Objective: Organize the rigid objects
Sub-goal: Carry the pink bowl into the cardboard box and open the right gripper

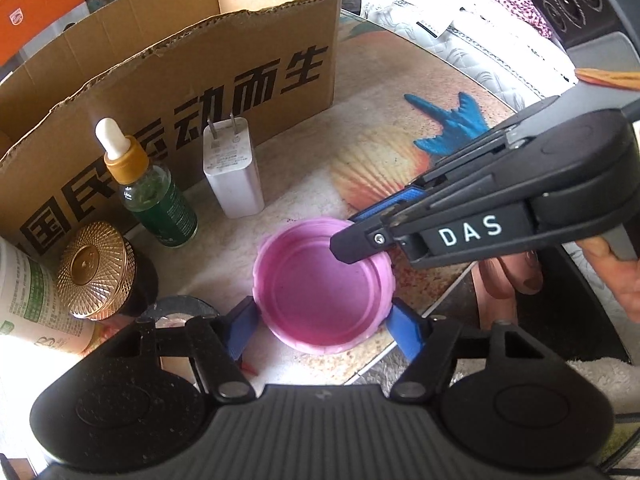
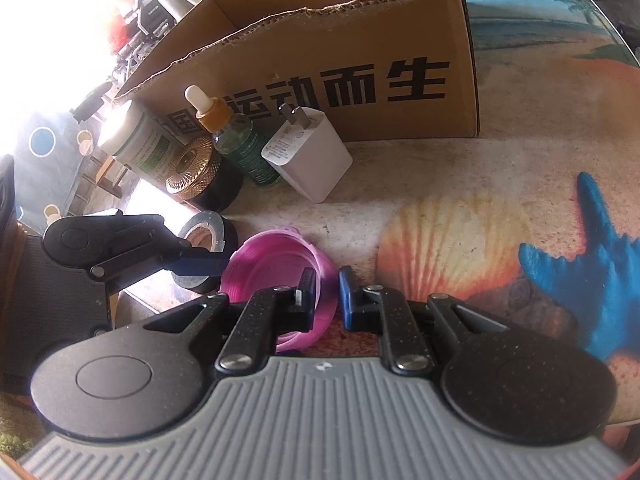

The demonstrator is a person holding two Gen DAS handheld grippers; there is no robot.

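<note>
A pink round lid (image 1: 316, 280) lies open side up on the beach-print table top (image 1: 360, 128). My left gripper (image 1: 324, 322) straddles it, its blue pads (image 1: 244, 322) pressed against opposite sides of the lid. My right gripper (image 1: 356, 236) reaches in from the right and is shut on the lid's far rim. In the right wrist view the pink lid (image 2: 272, 264) has its rim pinched between the fingers of my right gripper (image 2: 324, 294). One blue finger (image 2: 196, 264) of the left gripper touches the lid's left side there; the other is hidden.
A cardboard box (image 1: 168, 80) stands open behind. Before it stand a green dropper bottle (image 1: 160, 196), a white charger plug (image 1: 232, 172), a gold-lidded jar (image 1: 96, 270), a white-green canister (image 1: 24, 296) and a black tape roll (image 2: 204, 236). The table edge lies near right.
</note>
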